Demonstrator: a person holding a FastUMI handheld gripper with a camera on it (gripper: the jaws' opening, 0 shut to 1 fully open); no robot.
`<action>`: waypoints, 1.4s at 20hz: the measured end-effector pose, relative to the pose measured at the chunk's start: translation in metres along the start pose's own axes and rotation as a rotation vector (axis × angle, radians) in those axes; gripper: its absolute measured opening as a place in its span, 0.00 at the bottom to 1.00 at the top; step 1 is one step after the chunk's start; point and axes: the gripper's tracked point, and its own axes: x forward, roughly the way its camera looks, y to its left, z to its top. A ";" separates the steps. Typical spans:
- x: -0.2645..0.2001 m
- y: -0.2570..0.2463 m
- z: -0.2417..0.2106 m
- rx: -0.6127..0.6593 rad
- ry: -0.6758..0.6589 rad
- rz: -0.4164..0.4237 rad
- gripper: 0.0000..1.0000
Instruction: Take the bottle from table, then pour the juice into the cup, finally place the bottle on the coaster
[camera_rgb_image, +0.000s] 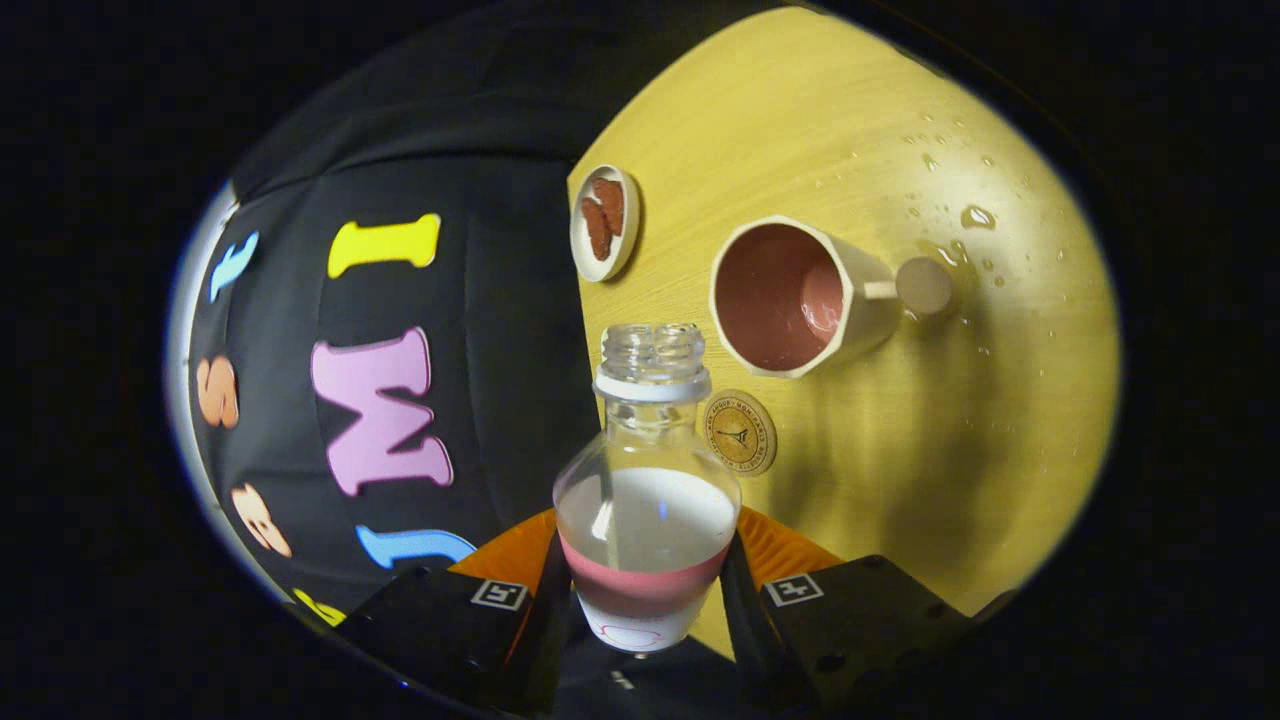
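the gripper (645, 575) is clenched on the bottle (645, 500), its 2 fingers (545, 590) pressing the lower body at a pink label band whose writing is too small to read; the cap is off. just past the neck lies the round coaster (740, 432) with a printed emblem, its lettering illegible, and beyond it the cup (800, 297), apart from it. a small dish (604, 223) sits at the table (850, 120) edge, with bare wet wood beyond the cup.

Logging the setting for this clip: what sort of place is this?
Likely a staged tabletop booth, not a real kitchen: a wooden table against black cloth, set with a cup, coaster and small dish. The gripper holds the bottle.
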 end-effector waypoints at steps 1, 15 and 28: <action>-0.003 -0.001 -0.004 -0.090 -0.003 0.009 0.70; -0.047 -0.032 -0.039 -1.139 -0.099 0.083 0.70; 0.051 0.026 -0.037 -1.484 -0.371 0.139 0.71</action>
